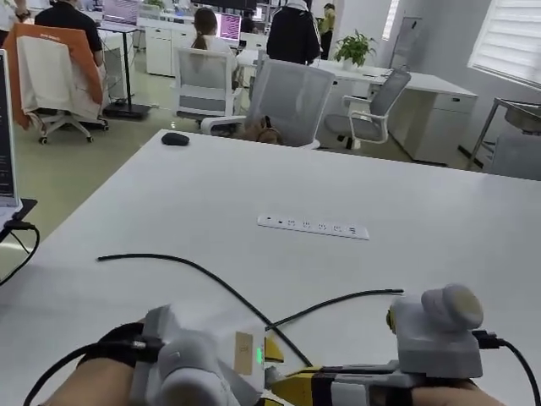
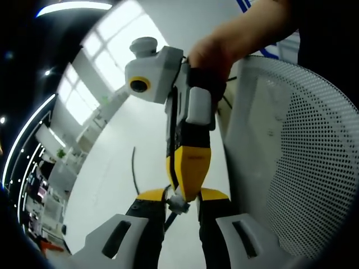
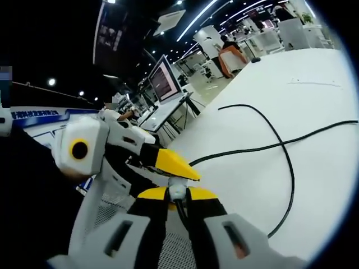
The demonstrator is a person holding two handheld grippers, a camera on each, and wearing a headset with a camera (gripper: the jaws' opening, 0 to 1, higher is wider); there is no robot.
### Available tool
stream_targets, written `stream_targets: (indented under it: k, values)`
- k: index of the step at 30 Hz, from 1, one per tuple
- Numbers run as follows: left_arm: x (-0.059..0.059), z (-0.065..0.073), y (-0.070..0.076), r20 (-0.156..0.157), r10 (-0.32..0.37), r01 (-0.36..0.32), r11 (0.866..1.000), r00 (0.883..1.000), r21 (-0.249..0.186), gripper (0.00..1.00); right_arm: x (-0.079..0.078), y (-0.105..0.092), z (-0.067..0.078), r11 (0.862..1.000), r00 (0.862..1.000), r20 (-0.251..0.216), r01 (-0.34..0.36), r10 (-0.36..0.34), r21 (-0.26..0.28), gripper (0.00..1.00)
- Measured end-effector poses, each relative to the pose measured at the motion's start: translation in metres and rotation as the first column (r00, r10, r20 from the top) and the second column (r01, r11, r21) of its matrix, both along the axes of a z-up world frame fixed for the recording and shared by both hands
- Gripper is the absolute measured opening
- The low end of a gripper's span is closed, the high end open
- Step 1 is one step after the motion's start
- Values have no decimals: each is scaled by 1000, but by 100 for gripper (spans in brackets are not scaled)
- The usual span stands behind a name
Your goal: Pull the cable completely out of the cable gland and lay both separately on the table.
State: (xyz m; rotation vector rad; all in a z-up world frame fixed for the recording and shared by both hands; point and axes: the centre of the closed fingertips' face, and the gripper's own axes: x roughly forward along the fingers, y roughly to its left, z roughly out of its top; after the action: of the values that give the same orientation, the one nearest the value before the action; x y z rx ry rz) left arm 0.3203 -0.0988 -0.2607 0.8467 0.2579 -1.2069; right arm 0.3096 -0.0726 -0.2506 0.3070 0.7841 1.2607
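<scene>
Cable gland (image 3: 177,188), just one, is pinched in my right gripper (image 3: 178,195) at the table's (image 1: 338,186) near edge. My left gripper (image 2: 182,196) flanks it, grip unclear. One black cable (image 3: 280,144) trails away in two strands.

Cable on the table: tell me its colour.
The cable is black, clearest in the right gripper view.

White table (image 1: 423,254), blk cable (image 1: 203,271), pwr strip (image 1: 313,227), mouse (image 1: 175,139) at far edge
</scene>
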Motion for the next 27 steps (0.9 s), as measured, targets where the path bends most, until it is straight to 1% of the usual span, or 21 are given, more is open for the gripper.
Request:
stream_targets:
  k: [1,4,6,8,9,10,11,12,13,14,15,16,17,18,19,20,21,23,24,25,27]
  values:
    - [0,0,0,0,-5,5,1000,1000,5,22,3,0,-2,1000,1000,20,3,-3,-17,12]
    - [0,1,1,10,-6,6,1000,1000,-5,22,2,-1,-2,1000,1000,3,-5,5,-13,12]
    - [1,1,2,8,-2,2,1000,1000,-11,22,3,-1,-2,1000,1000,-3,5,-5,-4,12]
    - [3,-3,5,-2,19,-19,1000,1000,-7,21,3,-2,-5,1000,1000,-4,13,-13,-4,12]
    - [4,-6,7,-15,37,-37,999,999,-5,21,4,-2,-6,1000,1000,29,8,-8,-11,12]
    - [5,-8,9,-18,53,-53,999,998,-3,21,6,-3,-6,1000,998,63,9,-8,-17,12]
    - [7,-9,11,-13,62,-62,998,998,-2,20,9,-4,-5,999,993,120,14,-11,-29,12]
    - [11,-9,13,2,88,-88,996,996,-15,20,10,-5,-4,999,990,141,18,-13,-35,13]
    - [15,-6,14,25,101,-100,994,995,-33,20,13,-8,-3,997,977,212,28,-13,-67,14]
    - [15,-6,15,13,108,-107,993,994,-39,20,16,-11,-2,994,968,252,45,-18,-101,16]
    - [16,-6,17,3,124,-124,992,992,-37,20,17,-12,-2,991,965,261,60,-26,-121,17]
    - [18,-6,18,11,130,-130,991,991,-34,20,18,-13,-3,987,961,275,68,-25,-146,18]
    - [20,-6,19,24,138,-137,990,990,-31,20,21,-15,-3,980,948,318,75,-14,-182,18]
    - [21,-7,20,29,140,-139,990,990,-29,20,22,-15,-4,975,940,340,80,-6,-205,17]
    - [22,-7,20,35,142,-142,990,989,-29,20,23,-15,-4,966,927,374,81,17,-244,17]
    - [23,-8,20,34,143,-142,989,989,-29,20,24,-15,-4,960,918,396,85,30,-268,18]
    - [23,-10,20,32,143,-142,989,989,-27,20,26,-14,-4,951,902,429,94,43,-293,18]
    - [23,-12,20,40,138,-138,990,990,-15,20,24,-13,-5,940,889,450,81,82,-332,18]
    - [23,-13,21,62,132,-133,991,989,6,20,24,-12,-5,933,879,466,76,105,-353,18]
    - [21,-13,21,72,124,-126,992,990,13,20,24,-11,-6,928,875,469,69,119,-366,18]
    - [20,-15,21,82,108,-110,994,991,20,20,21,-7,-9,922,875,460,43,151,-386,18]
